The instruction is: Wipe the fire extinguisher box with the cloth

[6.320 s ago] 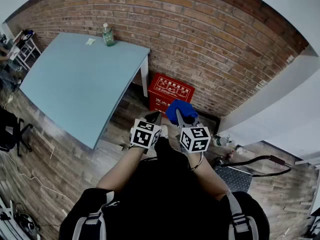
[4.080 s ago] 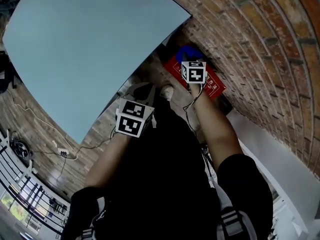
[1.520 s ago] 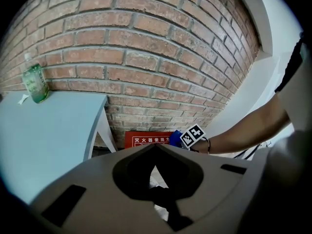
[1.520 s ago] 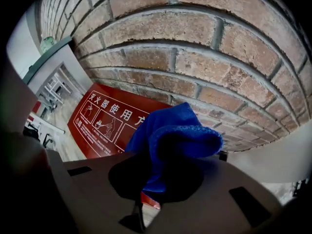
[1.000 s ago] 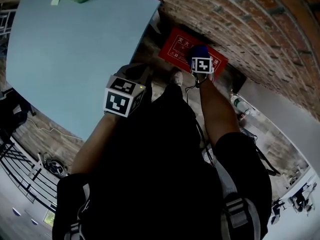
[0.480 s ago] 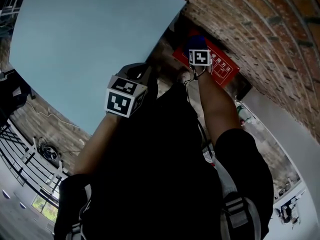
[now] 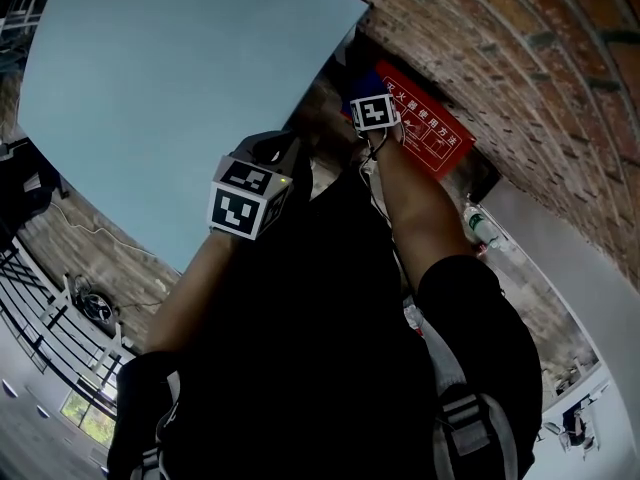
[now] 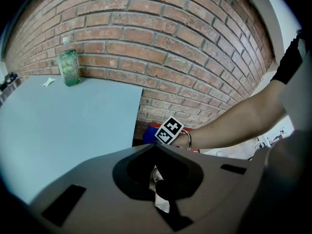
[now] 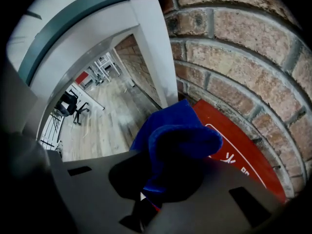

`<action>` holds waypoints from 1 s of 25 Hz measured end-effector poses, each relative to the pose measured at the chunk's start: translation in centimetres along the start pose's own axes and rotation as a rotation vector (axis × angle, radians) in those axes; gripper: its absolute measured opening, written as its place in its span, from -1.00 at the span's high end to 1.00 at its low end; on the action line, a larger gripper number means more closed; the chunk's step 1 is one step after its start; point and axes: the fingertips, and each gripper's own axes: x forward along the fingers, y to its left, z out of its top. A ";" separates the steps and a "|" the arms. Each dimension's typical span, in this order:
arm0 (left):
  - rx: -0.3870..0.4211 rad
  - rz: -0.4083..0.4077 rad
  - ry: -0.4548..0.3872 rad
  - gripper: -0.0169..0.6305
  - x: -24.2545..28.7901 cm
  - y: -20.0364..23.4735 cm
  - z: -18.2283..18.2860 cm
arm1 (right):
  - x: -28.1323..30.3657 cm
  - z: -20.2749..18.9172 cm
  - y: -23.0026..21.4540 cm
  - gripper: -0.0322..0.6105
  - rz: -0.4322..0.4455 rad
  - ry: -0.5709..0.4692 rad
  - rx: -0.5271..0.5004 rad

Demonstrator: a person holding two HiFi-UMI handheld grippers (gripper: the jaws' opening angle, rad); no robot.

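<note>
The red fire extinguisher box [image 7: 432, 123] stands on the floor against the brick wall, just right of the table. My right gripper [image 7: 372, 103] reaches down to the box's left end, shut on a blue cloth [image 9: 170, 133]. In the right gripper view the cloth bulges out of the jaws and lies against the box's red front [image 9: 243, 157]. My left gripper [image 7: 262, 173] hangs back near the body, beside the table edge, shut with nothing in it. In the left gripper view its tips [image 8: 155, 145] meet, and the right gripper's marker cube [image 8: 169, 130] and the cloth [image 8: 148, 135] show beyond them.
A light blue table [image 7: 180, 68] fills the left side, with a green bottle [image 8: 69, 67] at its far edge by the wall. Its white leg [image 9: 153, 48] stands close to the left of the box. A plastic bottle [image 7: 480, 226] lies on the floor to the right.
My right gripper has slid the cloth leftwards along the box, toward the table leg. The left gripper has hardly moved.
</note>
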 end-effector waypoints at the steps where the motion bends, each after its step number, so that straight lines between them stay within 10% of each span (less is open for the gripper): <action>1: 0.005 -0.001 0.003 0.97 0.0 -0.2 -0.1 | 0.2 -0.4 0.6 0.77 0.015 0.002 -0.001; 11: 0.037 -0.011 0.012 0.97 0.2 -1.6 0.0 | -0.9 -4.1 2.5 0.77 0.069 0.057 -0.077; 25: 0.091 -0.081 0.012 0.97 3.0 -6.3 1.5 | -5.5 -11.5 -5.8 0.77 -0.040 0.067 0.082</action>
